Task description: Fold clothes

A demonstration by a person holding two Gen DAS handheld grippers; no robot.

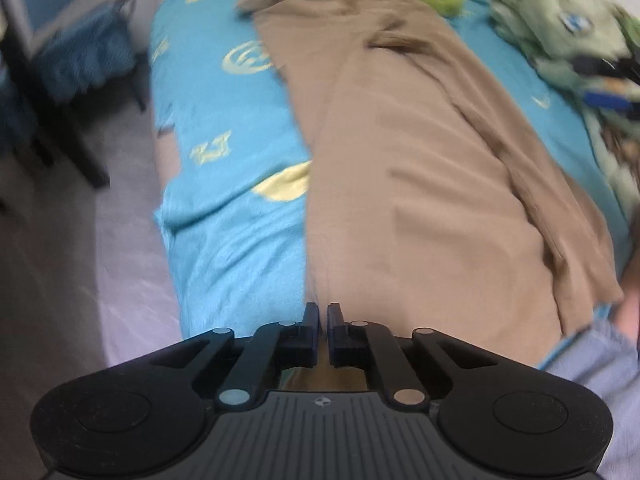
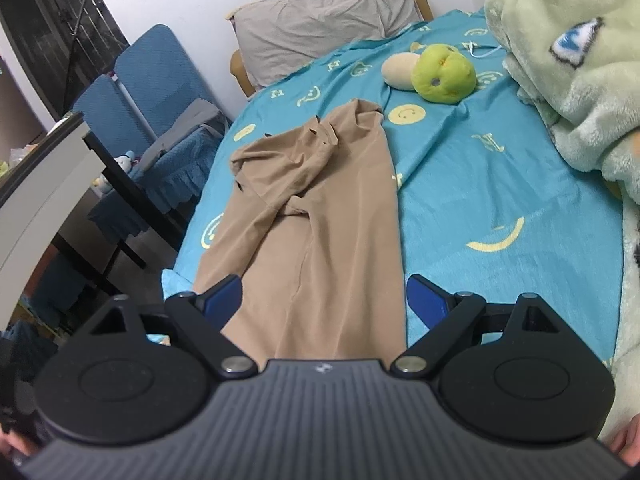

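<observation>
Tan trousers [image 2: 316, 216] lie lengthwise on the teal smiley-print sheet [image 2: 480, 184], soft matte cloth, legs flat, waist end rumpled near the grey pillow [image 2: 320, 20]. The left gripper [image 1: 323, 316] has its fingers pressed together at the near hem, seemingly pinching the cloth, though blur hides it. The right gripper [image 2: 324, 300] is spread wide over the hem. Rightward sit a round green plush [image 2: 444, 74] and a fleecy green blanket [image 2: 580, 80].

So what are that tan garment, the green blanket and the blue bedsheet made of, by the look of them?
The tan garment looks like thin, matte woven cloth: it lies flat with soft creases. The green blanket seems plush fleece, with a fuzzy, clumped pile. The blue bedsheet is smooth printed fabric with a slight sheen, perhaps a polyester or satin-like weave.
</observation>
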